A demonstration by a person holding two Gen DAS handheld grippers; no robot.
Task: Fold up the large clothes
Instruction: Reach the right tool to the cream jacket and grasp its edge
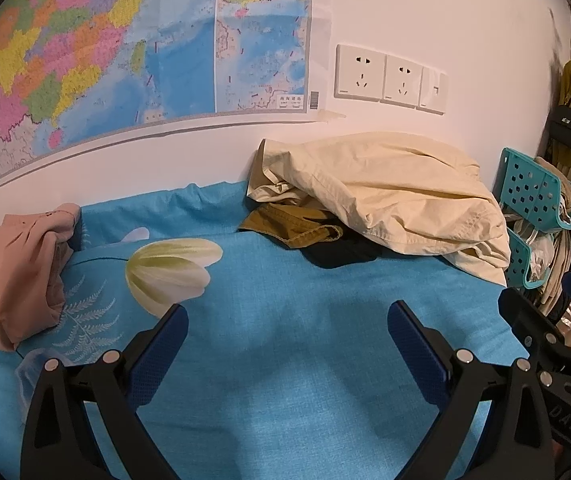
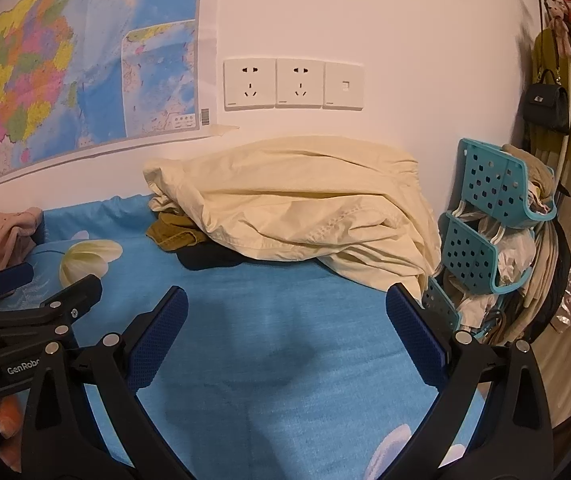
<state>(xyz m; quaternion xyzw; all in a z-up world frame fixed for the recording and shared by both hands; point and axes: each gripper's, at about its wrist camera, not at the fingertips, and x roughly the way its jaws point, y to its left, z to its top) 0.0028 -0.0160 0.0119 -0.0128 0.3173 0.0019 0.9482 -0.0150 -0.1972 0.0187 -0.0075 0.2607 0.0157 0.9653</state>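
Note:
A cream garment lies crumpled at the far side of the blue bed sheet, against the wall. An olive-brown garment and a black one stick out from under it. A pink garment lies bunched at the left. My left gripper hovers open over bare sheet, short of the pile. My right gripper is open too, close beside the left one, with nothing between its fingers.
Teal perforated plastic baskets stuffed with cloth stand at the bed's right end. A map and wall sockets are on the wall behind. A black handbag and yellow-green clothes hang at far right.

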